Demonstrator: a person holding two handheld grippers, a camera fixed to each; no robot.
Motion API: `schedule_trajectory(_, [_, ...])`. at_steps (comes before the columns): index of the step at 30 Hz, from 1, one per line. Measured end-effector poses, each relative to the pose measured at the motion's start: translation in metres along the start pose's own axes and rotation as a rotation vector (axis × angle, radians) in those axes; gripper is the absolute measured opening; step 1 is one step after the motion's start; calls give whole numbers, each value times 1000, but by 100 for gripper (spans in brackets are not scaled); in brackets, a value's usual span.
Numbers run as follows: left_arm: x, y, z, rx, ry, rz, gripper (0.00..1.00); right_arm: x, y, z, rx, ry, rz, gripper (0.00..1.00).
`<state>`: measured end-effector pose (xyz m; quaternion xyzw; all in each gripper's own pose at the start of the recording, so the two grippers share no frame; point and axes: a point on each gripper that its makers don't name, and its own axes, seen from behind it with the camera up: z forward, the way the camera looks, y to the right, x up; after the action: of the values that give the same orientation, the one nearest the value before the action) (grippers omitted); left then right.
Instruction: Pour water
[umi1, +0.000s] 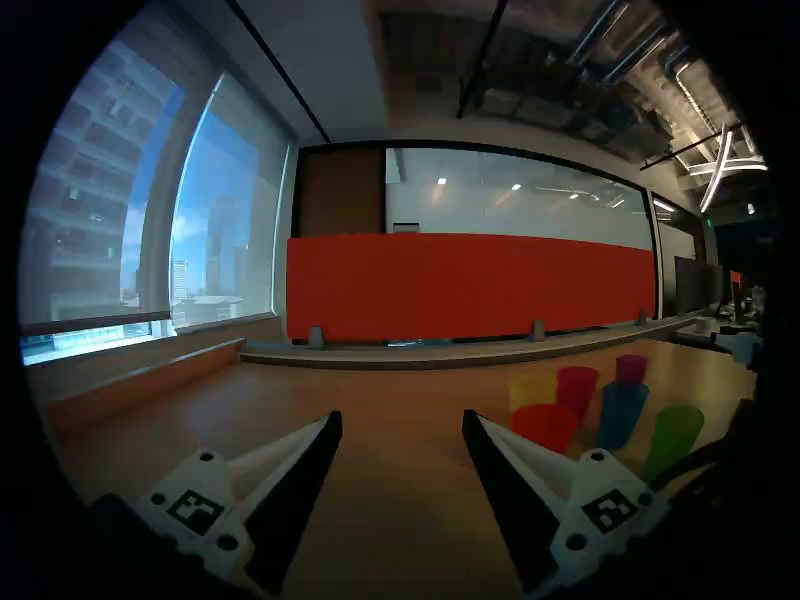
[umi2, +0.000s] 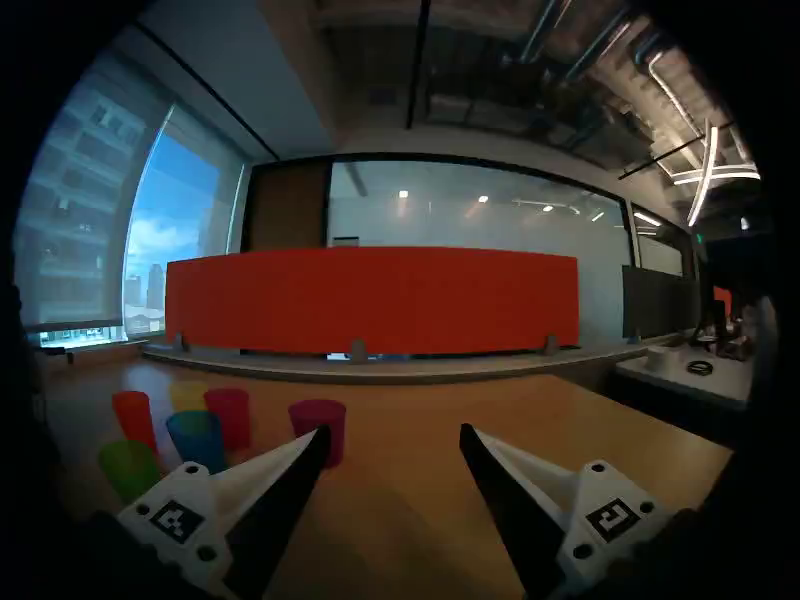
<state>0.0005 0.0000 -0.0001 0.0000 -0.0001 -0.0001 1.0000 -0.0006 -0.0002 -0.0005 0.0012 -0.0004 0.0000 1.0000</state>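
Several coloured plastic cups stand in a cluster on the wooden table (umi1: 400, 400). In the left gripper view they are to the right: a red cup (umi1: 545, 425), a blue cup (umi1: 620, 412), a green cup (umi1: 672, 438) and a purple cup (umi1: 631, 368) farther back. My left gripper (umi1: 401, 422) is open and holds nothing, left of the cluster. In the right gripper view the cups are on the left: a magenta cup (umi2: 318, 428), a blue cup (umi2: 197, 438), a green cup (umi2: 130, 468). The right gripper (umi2: 393, 432) hovers open with nothing between its fingers, its left finger just in front of the magenta cup.
A red divider panel (umi2: 370, 300) runs along the table's far edge, with a glass wall behind it. Large windows (umi1: 150, 230) line the left side. A neighbouring desk (umi2: 690, 375) with small items sits at the right. Bare tabletop (umi2: 560, 410) extends right of the cups.
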Motion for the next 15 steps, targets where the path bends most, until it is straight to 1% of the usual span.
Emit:
schedule_trajectory(8, [1,0,1,-2,0,6,89,-1,-2,1,13,-6,-1,100])
schedule_trajectory(11, [4,0,1,-2,-3,29,89,-5,-3,1,15,-30,-3,100])
schedule_trajectory(15, [16,0,2,-4,-3,38,89,4,-4,2,29,-46,-9,100])
